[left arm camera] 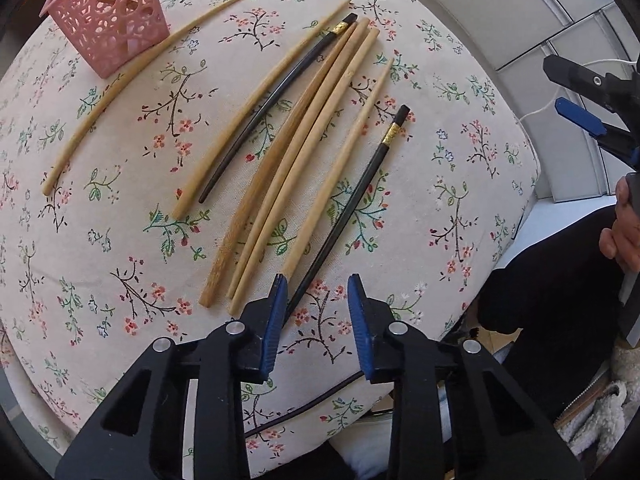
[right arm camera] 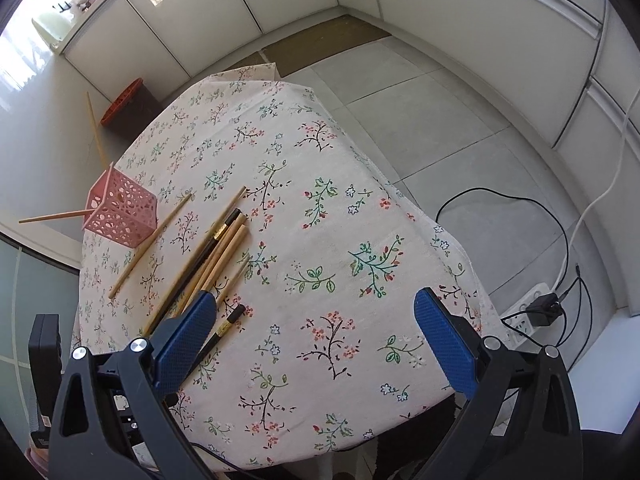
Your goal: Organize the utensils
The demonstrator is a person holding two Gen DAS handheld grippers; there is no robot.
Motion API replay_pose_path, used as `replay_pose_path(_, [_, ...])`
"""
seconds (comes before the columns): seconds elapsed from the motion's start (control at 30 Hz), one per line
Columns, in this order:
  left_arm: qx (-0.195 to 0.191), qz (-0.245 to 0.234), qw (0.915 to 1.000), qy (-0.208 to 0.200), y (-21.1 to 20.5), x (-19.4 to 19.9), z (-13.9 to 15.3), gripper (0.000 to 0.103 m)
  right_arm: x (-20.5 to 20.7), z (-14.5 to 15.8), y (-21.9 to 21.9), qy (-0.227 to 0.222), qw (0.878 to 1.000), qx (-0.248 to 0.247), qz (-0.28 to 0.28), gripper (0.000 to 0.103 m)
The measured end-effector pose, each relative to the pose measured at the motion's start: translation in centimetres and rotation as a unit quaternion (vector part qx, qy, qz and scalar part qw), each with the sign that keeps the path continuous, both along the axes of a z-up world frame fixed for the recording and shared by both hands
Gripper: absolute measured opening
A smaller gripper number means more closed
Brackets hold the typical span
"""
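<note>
Chopsticks (left arm camera: pixel 304 152) lie beside pink basket (left arm camera: pixel 110 16); left gripper (left arm camera: pixel 318 292) gapes around black chopstick (left arm camera: pixel 352 208); right gripper (right arm camera: pixel 316 344) wide open.

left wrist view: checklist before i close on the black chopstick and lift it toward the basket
1. Black chopstick end between the left hand-held gripper jaws: ok, though it lies off centre, close to one pad.
2. Pads pressing on it: not ok, a gap shows.
3. Tan chopstick clear of the jaws: cannot tell, its end sits right at one fingertip.
4. Basket upright and ready: ok; the right wrist view shows two chopsticks already in it.
5. Right hand-held gripper out of the way: ok, open, empty, off to the side.
</note>
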State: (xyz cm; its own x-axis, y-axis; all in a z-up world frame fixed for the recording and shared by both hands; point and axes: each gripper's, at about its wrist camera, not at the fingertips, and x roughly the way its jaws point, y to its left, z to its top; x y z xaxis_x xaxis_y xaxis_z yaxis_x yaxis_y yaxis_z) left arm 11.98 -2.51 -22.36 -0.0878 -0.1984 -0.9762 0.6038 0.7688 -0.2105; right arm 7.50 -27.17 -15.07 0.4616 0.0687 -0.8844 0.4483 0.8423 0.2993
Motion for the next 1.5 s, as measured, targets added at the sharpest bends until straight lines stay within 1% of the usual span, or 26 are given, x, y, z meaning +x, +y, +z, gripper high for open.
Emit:
replay_pose_path(0.13, [-0.009,0.007,0.9999,-0.003,0.4,0.5,0.5,0.027,0.2,-0.2,0.0,0.006,1.000,0.004,-0.003,0.096])
replay_pose_path(0.2, [-0.003,0.005,1.0000,-0.006,1.1,0.7,0.8,0.027,0.3,-0.4,0.1,0.009,1.000,0.008,-0.001,0.096])
replay_pose_path(0.4, [0.022,0.015,0.9996,-0.001,3.2,0.6,-0.3,0.026,0.8,-0.4,1.2,0.010,1.000,0.005,0.014,0.096])
replay_pose_path(0.53, [0.024,0.020,0.9995,0.000,3.9,0.8,-0.8,0.026,1.1,-0.5,2.1,0.014,1.000,0.003,0.024,0.096])
replay_pose_path(0.6, [0.026,0.015,0.9995,-0.008,3.9,0.7,-0.8,0.025,1.2,-0.6,2.6,0.020,0.999,0.004,0.027,0.096])
replay_pose_path(0.63, [0.031,0.012,0.9993,-0.015,3.5,0.7,-0.8,0.021,1.3,-0.7,2.9,0.025,0.999,0.003,0.027,0.096])
replay_pose_path(0.67, [0.039,0.006,0.9989,-0.025,3.1,0.5,-0.8,0.020,1.4,-1.0,3.1,0.031,0.999,0.002,0.025,0.096])
replay_pose_path(0.77, [0.045,-0.007,0.9977,-0.049,2.1,-0.4,-0.7,0.015,1.9,-2.1,3.8,0.056,0.998,0.022,0.012,0.096])
replay_pose_path(0.83, [0.029,-0.017,0.9981,-0.052,1.5,-0.9,-0.2,0.009,2.5,-3.1,4.5,0.075,0.997,0.033,0.002,0.096])
replay_pose_path(0.9, [0.003,-0.030,0.9979,-0.057,1.2,-1.6,1.0,0.008,3.0,-3.9,5.0,0.090,0.995,0.038,-0.009,0.096])
replay_pose_path(0.97, [-0.023,-0.035,0.9970,-0.066,1.4,-2.0,2.5,0.007,3.1,-4.5,5.0,0.095,0.994,0.049,-0.029,0.096])
replay_pose_path(1.03, [-0.043,-0.032,0.9961,-0.070,1.6,-2.2,3.4,0.007,3.0,-4.8,4.6,0.100,0.993,0.046,-0.049,0.096])
replay_pose_path(1.07, [-0.047,-0.028,0.9958,-0.074,1.6,-2.4,3.6,0.007,2.9,-5.0,4.5,0.103,0.992,0.046,-0.056,0.096])
replay_pose_path(1.13, [-0.058,-0.025,0.9946,-0.082,1.9,-2.4,4.3,0.007,2.9,-5.4,4.2,0.107,0.990,0.063,-0.070,0.096])
replay_pose_path(1.2, [-0.073,-0.022,0.9928,-0.092,2.9,-2.4,5.6,0.007,3.2,-5.5,4.4,0.108,0.989,0.075,-0.074,0.096])
replay_pose_path(1.27, [-0.094,-0.007,0.9899,-0.106,4.4,-2.4,7.1,0.007,3.6,-5.4,5.0,0.106,0.989,0.069,-0.072,0.096])
replay_pose_path(1.33, [-0.117,0.011,0.9857,-0.121,5.1,-3.1,8.5,0.007,4.0,-5.4,5.6,0.103,0.990,0.062,-0.077,0.096])
replay_pose_path(1.4, [-0.139,0.032,0.9809,-0.133,6.0,-2.9,9.6,0.007,4.4,-5.7,6.4,0.104,0.990,0.057,-0.081,0.093])
replay_pose_path(1.43, [-0.151,0.040,0.9782,-0.136,6.5,-2.8,10.3,0.007,4.8,-6.1,6.9,0.108,0.989,0.054,-0.080,0.088])
replay_pose_path(1.47, [-0.161,0.047,0.9760,-0.139,6.8,-2.8,10.8,0.007,4.9,-6.3,7.4,0.114,0.989,0.047,-0.078,0.080])
replay_pose_path(1.5, [-0.170,0.054,0.9738,-0.141,7.2,-2.5,11.2,0.007,5.1,-6.6,7.7,0.118,0.989,0.039,-0.078,0.077])
